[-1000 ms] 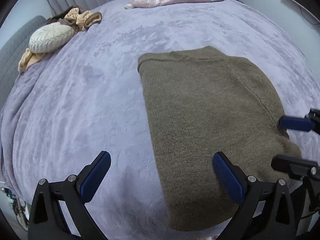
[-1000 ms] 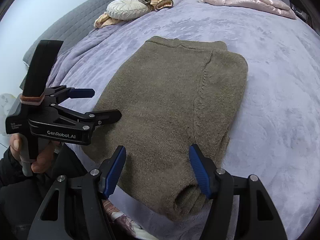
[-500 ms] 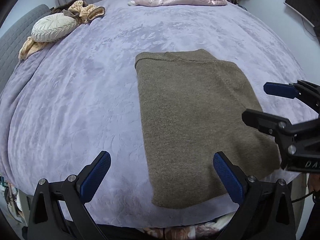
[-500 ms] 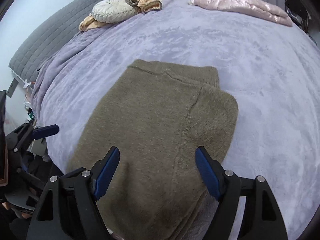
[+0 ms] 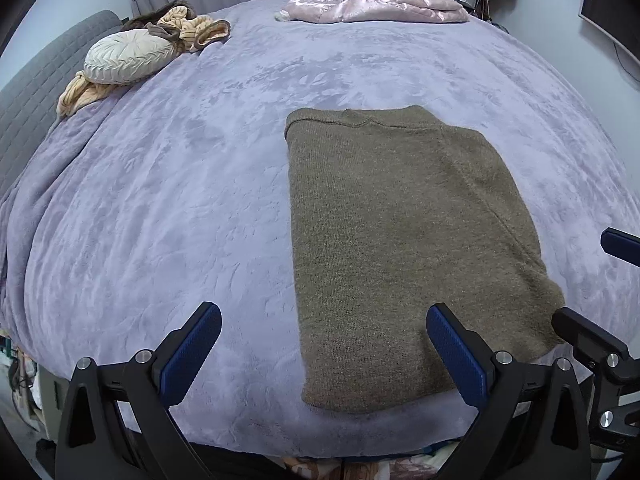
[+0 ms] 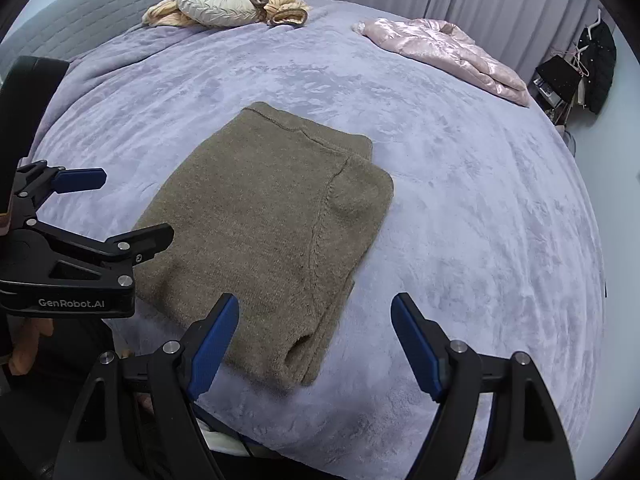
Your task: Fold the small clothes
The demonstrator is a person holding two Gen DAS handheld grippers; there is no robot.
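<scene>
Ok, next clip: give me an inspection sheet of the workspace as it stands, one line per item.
Surface: bed under a lilac plush blanket, lightly rumpled.
Job's things: olive knit sweater lying folded into a rectangle near the front edge, nothing gripping it.
Clutter: pink satin jacket at the far edge; round cream cushion on tan clothes by the grey headboard.
Grippers: left tool open, empty; right tool open, empty, both above the front edge.
Cables: nothing seen on the bed.
Surroundings: pale curtains; dark garments on hangers at the side.
</scene>
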